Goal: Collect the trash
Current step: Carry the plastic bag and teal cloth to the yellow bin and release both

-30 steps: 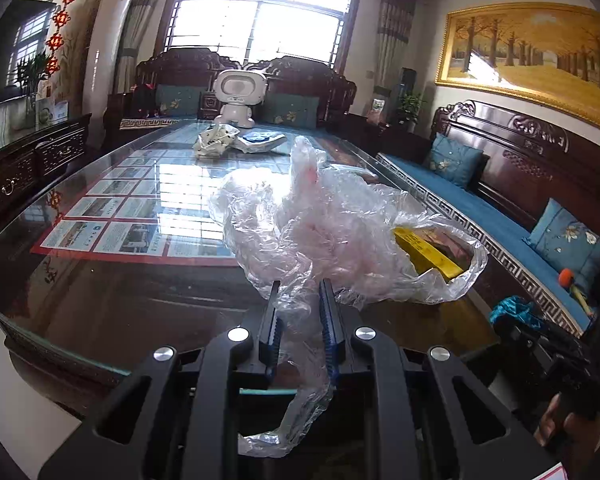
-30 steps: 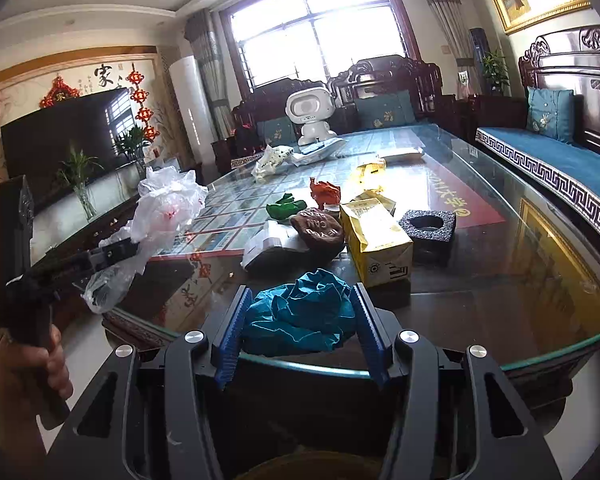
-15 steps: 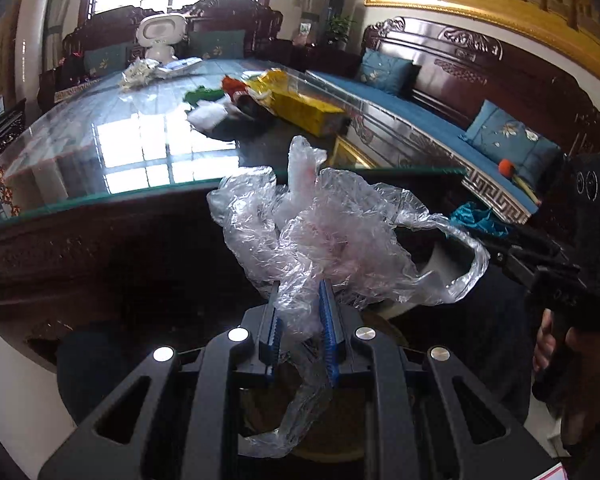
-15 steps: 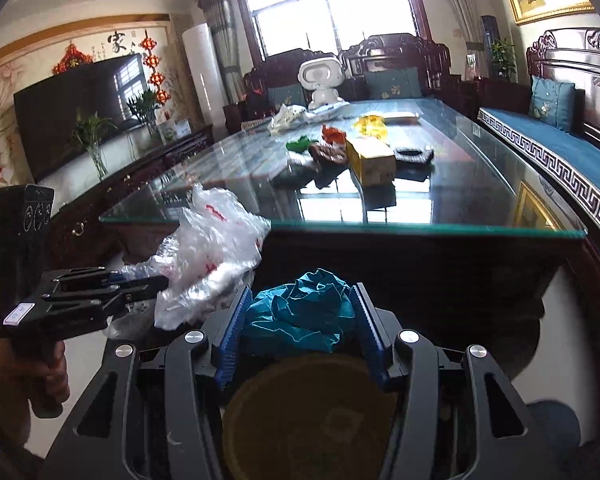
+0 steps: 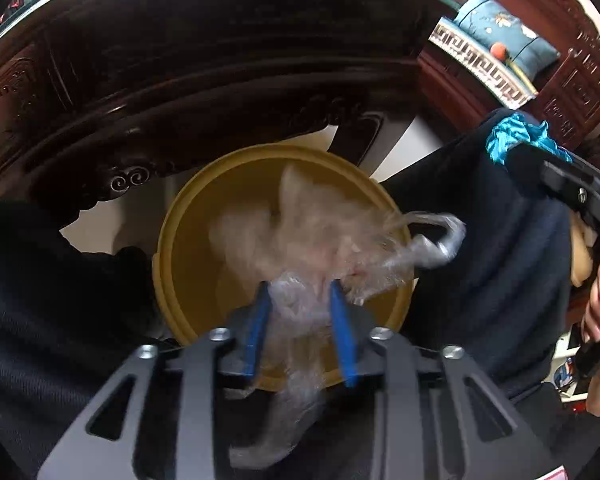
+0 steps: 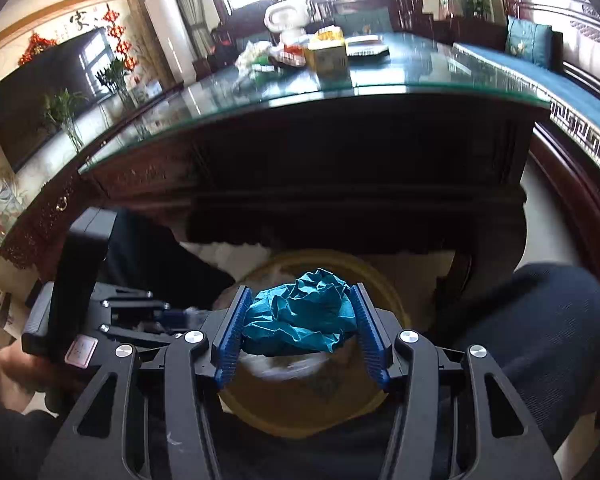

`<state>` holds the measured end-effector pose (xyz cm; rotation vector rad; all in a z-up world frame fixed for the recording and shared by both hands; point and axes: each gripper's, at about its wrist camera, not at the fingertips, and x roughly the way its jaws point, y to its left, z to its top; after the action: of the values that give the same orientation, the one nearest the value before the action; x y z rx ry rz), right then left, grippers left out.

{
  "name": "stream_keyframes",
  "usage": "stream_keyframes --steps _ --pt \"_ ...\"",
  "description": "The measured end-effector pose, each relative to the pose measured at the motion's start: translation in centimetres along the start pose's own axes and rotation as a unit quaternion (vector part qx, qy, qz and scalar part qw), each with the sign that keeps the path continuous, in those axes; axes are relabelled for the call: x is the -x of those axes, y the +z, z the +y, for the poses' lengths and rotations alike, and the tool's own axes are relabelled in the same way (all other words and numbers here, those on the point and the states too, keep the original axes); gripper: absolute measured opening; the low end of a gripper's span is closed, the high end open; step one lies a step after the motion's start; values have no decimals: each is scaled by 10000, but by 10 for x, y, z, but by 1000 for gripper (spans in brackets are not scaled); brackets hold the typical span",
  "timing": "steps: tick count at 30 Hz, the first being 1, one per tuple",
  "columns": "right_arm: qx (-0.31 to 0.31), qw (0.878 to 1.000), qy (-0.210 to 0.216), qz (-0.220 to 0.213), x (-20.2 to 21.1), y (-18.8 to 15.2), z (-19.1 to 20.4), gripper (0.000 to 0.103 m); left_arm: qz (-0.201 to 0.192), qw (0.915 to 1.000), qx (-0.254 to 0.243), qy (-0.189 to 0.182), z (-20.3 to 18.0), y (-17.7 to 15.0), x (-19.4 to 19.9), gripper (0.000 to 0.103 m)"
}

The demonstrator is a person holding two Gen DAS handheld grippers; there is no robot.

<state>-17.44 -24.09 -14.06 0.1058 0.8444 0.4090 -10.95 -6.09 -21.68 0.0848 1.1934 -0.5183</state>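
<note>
Here, in the left wrist view, the left gripper [image 5: 300,294] points steeply down over a yellow bin [image 5: 188,240] that stands on the pale floor beside the dark carved table [image 5: 220,60]. Its 2 blue jaws are opening, and a crumpled clear plastic bag [image 5: 308,240] hangs between them, blurred, most of it over the mouth of the bin and 1 loop trailing past the bin's right rim. The pads stand apart from the plastic on both sides, so the bag looks let go rather than pinched. At the right edge the right gripper [image 5: 512,148] shows from the side with teal paper [image 5: 512,140] at its tip, and a hand [image 5: 598,300] grips its handle. Dark trouser legs [image 5: 500,240] flank the bin.

In the right wrist view, the right gripper [image 6: 302,324] clamps a crumpled ball of teal paper [image 6: 300,316] between its 2 blue pads, both pressing on it. The ball sits above the yellow bin [image 6: 300,400], whose rim shows behind and below it. The left gripper [image 6: 156,316] reaches in from the left toward the bin. Further back, the glass top of the table [image 6: 420,72] carries a yellow box [image 6: 328,54] and other litter, too blurred to name.
</note>
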Motion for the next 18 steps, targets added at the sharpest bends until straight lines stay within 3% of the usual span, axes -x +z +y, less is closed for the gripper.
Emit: stream_keyframes --steps 2,6,15,18 --pt "-31 10000 11 91 -6 -3 -2 50 45 10000 -54 28 -2 -2 -2 69" --pt "-66 9997 85 211 -16 -6 -3 50 67 9998 -132 126 -4 1 -3 79" --pt "84 9990 210 397 -33 0 3 50 -169 9987 105 478 16 6 11 83" --pt "117 9984 286 471 -38 2 5 56 -212 9981 92 571 20 7 16 83"
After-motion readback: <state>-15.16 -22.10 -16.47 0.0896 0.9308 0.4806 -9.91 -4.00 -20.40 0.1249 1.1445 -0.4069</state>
